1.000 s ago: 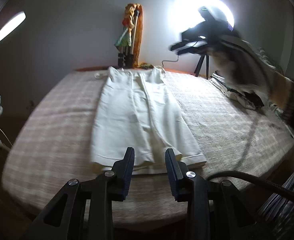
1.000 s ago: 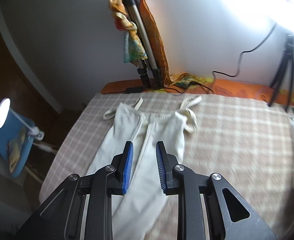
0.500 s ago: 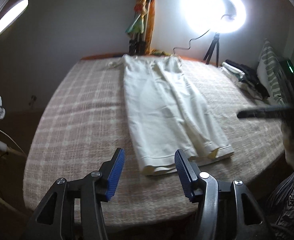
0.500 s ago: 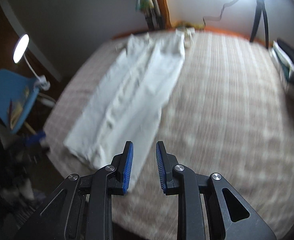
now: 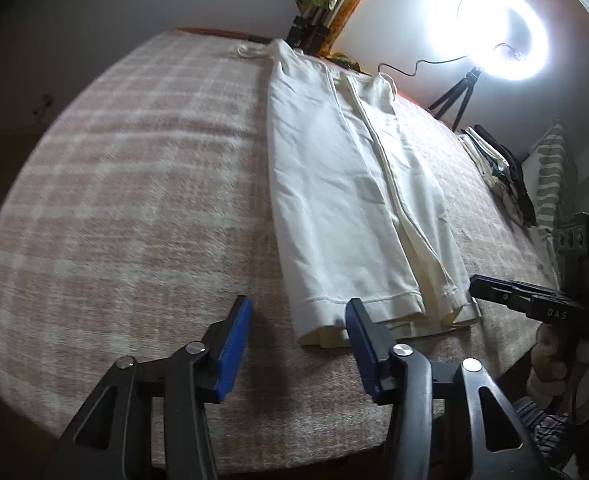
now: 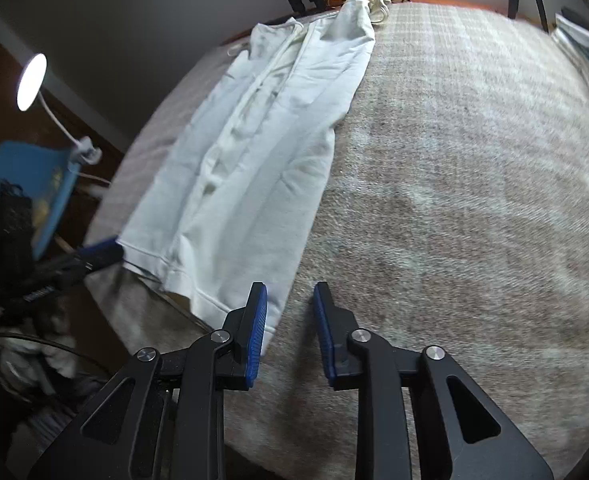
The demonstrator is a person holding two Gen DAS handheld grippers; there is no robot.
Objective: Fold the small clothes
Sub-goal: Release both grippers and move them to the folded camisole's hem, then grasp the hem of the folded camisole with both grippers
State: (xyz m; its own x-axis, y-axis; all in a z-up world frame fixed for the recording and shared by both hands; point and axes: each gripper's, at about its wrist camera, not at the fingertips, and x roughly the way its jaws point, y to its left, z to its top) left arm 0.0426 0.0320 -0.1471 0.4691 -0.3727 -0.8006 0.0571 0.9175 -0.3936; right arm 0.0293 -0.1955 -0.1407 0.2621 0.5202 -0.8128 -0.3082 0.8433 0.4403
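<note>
A long white garment with thin straps (image 5: 350, 192) lies flat along the checked bedspread (image 5: 134, 184), its hem at the near edge. It also shows in the right wrist view (image 6: 262, 140). My left gripper (image 5: 298, 320) is open and empty, just above the hem's left corner. My right gripper (image 6: 290, 304) is open and empty, at the hem's right corner, its left finger (image 6: 256, 320) over the cloth edge. The right gripper also shows in the left wrist view (image 5: 526, 300), beside the hem's right corner.
A ring light on a tripod (image 5: 490, 36) shines at the back right. A tripod draped with orange cloth (image 5: 326, 0) stands at the far end. Folded clothes (image 5: 498, 168) lie at the right edge. A desk lamp (image 6: 32, 80) and blue chair (image 6: 26, 184) stand left of the bed.
Both grippers have dropped down to the near hem of the garment. The left gripper has opened wider. The right gripper has swung back from the far strap end to the hem's right corner.
</note>
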